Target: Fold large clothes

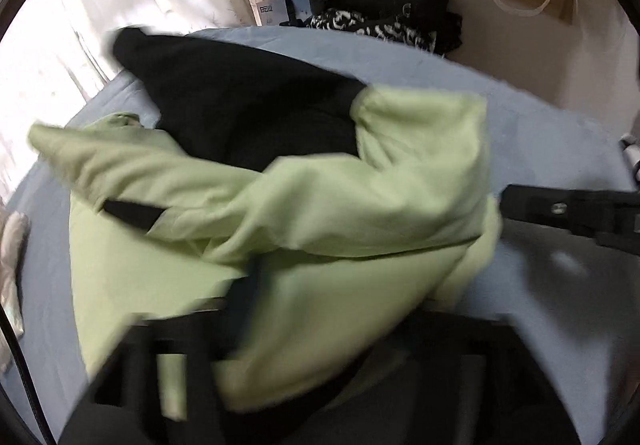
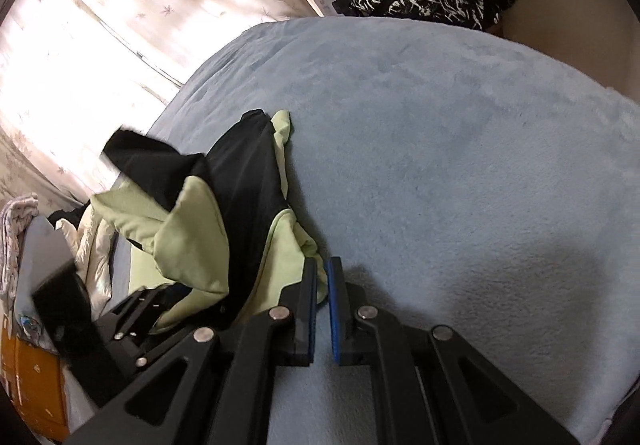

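Note:
A large light-green and black garment (image 1: 328,205) lies bunched on the blue bed cover (image 1: 540,149). My left gripper (image 1: 256,309) is buried in its green cloth and shut on it; the fingertips are hidden by fabric. In the right wrist view the garment (image 2: 240,213) lies crumpled left of my right gripper (image 2: 322,273). Its blue-padded fingers (image 2: 332,297) stand nearly together, with a fold of green cloth pinched between the tips. The right gripper's black frame (image 1: 568,213) shows at the right of the left wrist view.
The blue bed cover (image 2: 460,149) stretches far to the right. A sunlit curtain (image 2: 100,25) hangs on the left. Dark bags and patterned clothes (image 2: 420,1) pile beyond the bed's far edge. White and patterned clothes (image 2: 92,245) lie at the left edge.

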Tool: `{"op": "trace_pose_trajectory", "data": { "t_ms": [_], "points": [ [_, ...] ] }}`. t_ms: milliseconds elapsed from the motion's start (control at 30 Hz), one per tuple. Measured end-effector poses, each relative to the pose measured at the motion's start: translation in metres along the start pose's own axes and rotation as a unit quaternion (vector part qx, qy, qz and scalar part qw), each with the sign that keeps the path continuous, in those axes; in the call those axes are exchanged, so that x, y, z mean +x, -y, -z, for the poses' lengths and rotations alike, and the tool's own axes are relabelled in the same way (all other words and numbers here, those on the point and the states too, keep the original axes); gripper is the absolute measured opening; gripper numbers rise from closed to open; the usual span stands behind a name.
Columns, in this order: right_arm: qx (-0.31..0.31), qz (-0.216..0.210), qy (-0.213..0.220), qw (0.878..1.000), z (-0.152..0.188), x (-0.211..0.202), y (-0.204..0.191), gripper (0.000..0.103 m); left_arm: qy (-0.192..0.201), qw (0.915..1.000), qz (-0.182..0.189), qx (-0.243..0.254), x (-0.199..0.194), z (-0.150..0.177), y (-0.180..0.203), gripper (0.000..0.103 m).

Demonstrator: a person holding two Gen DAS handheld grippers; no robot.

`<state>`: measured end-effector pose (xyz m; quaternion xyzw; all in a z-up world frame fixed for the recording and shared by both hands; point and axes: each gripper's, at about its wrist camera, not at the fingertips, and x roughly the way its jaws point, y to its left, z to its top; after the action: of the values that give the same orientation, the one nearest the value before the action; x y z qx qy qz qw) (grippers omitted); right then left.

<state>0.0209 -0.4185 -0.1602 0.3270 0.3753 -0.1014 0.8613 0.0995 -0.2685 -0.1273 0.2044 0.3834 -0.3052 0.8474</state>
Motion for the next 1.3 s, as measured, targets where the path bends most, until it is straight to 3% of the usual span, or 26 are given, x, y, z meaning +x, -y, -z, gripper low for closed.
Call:
{"op": "trace_pose_trajectory", "data": {
  "t_ms": [67,133,167,333,467,600,633,733,900,967,1000,1100,1167,1233,1300],
  "points": [
    [-0.01,0.004,0.004,1.0,-0.003,-0.004,-0.005,0.01,0.015,0.9994,0.023,-0.02,-0.019,0.004,-0.008,0.091],
    [-0.02,0.002,0.012,1.0,-0.005,-0.01,-0.009,0.032,0.018,0.9977,0.052,-0.039,-0.04,0.011,-0.018,0.091],
    [-0.028,0.001,0.022,0.999,-0.007,-0.015,-0.014,0.035,0.022,0.9967,0.057,-0.053,-0.05,0.013,-0.024,0.091],
    [-0.074,-0.022,0.043,0.996,-0.017,-0.033,-0.038,0.036,0.045,0.9889,0.046,-0.134,-0.089,0.031,-0.072,0.09],
    [-0.129,-0.057,0.029,0.99,-0.031,-0.032,-0.068,0.037,0.027,0.973,0.042,-0.225,-0.082,0.041,-0.12,0.09],
    [-0.19,-0.077,-0.008,0.979,-0.037,-0.006,-0.099,0.067,-0.008,0.9537,0.041,-0.298,-0.064,0.06,-0.156,0.09],
    [-0.21,-0.08,-0.023,0.974,-0.037,0.004,-0.106,0.067,-0.015,0.9482,0.046,-0.314,-0.06,0.065,-0.162,0.09],
    [-0.259,-0.066,-0.07,0.961,-0.034,0.036,-0.125,0.067,-0.025,0.9384,0.057,-0.34,-0.047,0.077,-0.169,0.09],
    [-0.288,-0.045,-0.095,0.952,-0.032,0.071,-0.146,0.066,-0.028,0.9386,0.056,-0.339,-0.043,0.077,-0.169,0.09],
    [-0.292,-0.05,-0.109,0.949,-0.031,0.078,-0.148,0.038,-0.024,0.9408,0.059,-0.333,-0.043,0.074,-0.165,0.09],
    [-0.282,-0.053,-0.114,0.951,-0.034,0.079,-0.147,0.018,-0.023,0.9418,0.058,-0.33,-0.044,0.072,-0.163,0.09],
    [-0.188,-0.099,-0.089,0.973,-0.055,0.066,-0.12,0.015,-0.017,0.9464,0.056,-0.318,-0.048,0.068,-0.158,0.09],
    [-0.104,-0.101,-0.08,0.986,-0.068,0.066,-0.088,0.015,-0.017,0.949,0.057,-0.31,-0.047,0.066,-0.153,0.09],
    [-0.03,-0.077,-0.097,0.992,-0.073,0.08,-0.051,0.015,-0.023,0.9497,0.061,-0.306,-0.042,0.066,-0.15,0.09],
    [-0.008,-0.078,-0.119,0.99,-0.071,0.089,-0.031,0.015,-0.028,0.95,0.065,-0.304,-0.038,0.067,-0.149,0.09]
  ]
}}
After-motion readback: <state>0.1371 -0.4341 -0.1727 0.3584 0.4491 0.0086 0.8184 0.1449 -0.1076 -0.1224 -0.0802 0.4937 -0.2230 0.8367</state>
